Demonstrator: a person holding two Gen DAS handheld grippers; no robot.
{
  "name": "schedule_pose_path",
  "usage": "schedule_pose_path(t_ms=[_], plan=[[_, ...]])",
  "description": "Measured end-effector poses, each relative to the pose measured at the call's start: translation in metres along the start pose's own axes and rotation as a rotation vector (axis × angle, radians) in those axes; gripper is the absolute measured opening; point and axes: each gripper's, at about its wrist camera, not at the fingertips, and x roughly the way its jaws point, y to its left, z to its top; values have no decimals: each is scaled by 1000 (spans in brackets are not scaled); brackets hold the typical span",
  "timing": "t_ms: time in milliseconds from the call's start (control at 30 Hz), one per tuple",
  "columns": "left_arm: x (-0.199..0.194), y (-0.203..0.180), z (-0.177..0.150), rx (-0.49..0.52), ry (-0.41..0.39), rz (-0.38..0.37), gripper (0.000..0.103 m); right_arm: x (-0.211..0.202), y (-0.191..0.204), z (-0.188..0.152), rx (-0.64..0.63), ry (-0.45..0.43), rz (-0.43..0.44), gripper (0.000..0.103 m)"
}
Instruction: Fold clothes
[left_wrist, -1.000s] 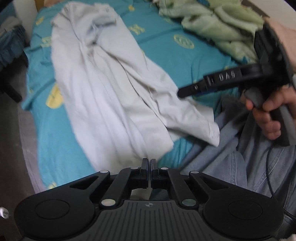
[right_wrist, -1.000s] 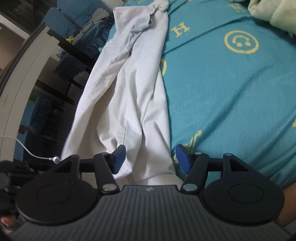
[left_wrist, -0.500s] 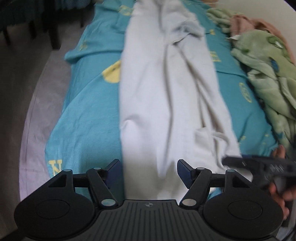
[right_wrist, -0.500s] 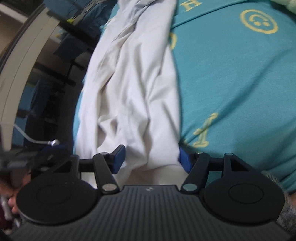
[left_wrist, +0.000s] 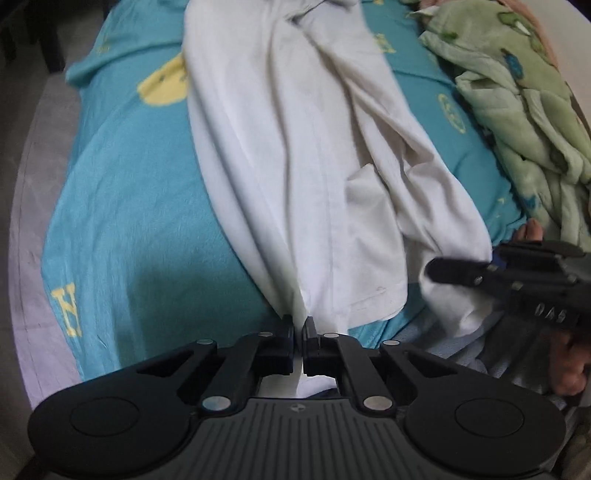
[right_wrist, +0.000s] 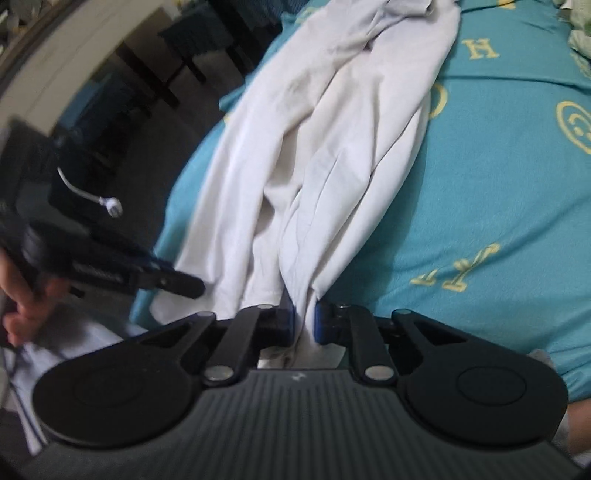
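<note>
Both claws have just been closing: the left claw (left_wrist: 298, 328) and right claw (right_wrist: 303, 314) are now pinching the white shirt's (left_wrist: 314, 155) near hem on the bed (left_wrist: 122, 206). Only the left view is showing the green blanket (left_wrist: 524, 92).

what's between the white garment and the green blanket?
Only bare teal bedsheet with yellow prints separates the white garment from the green blanket. The left wrist view shows it.

One garment, two tongs, one bed

One white garment (left_wrist: 303, 177) on one teal bed sheet (left_wrist: 140, 206); one green blanket (left_wrist: 517, 103); two tongs, left (left_wrist: 298, 332) and right (right_wrist: 304, 319); one white cable plug (right_wrist: 110, 203).
</note>
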Motion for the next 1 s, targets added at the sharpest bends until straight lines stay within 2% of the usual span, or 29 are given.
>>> schedule_pose_path(t_ms=[100,233,367,467,567,700,767,833,900,1000], plan=[[-34,-19,4,-6,-98,-27,3,-36,-14,12,44,-73,16,13],[-93,-49,6,-30,-260,-102,2,-90,-26,31,64,-178,27,12],[-137,-80,-11,-63,-404,-169,2,-140,-26,34,55,-268,23,12],[-160,-100,-39,-95,-475,-204,2,-169,-21,21,29,-312,13,12],[-161,-117,-77,-102,-498,-221,2,-189,-15,-7,5,-334,2,12],[-140,-135,-135,-57,-454,-214,2,-205,-13,-58,-8,-334,-3,12],[-132,-136,-153,-46,-442,-223,2,-212,-14,-82,-5,-337,0,12],[-135,-136,-156,-42,-454,-238,2,-219,-17,-99,9,-344,7,12],[-143,-137,-144,-27,-492,-230,2,-223,-19,-100,26,-359,10,12],[-150,-132,-106,-26,-548,-203,2,-223,-21,-70,30,-397,-5,12]])
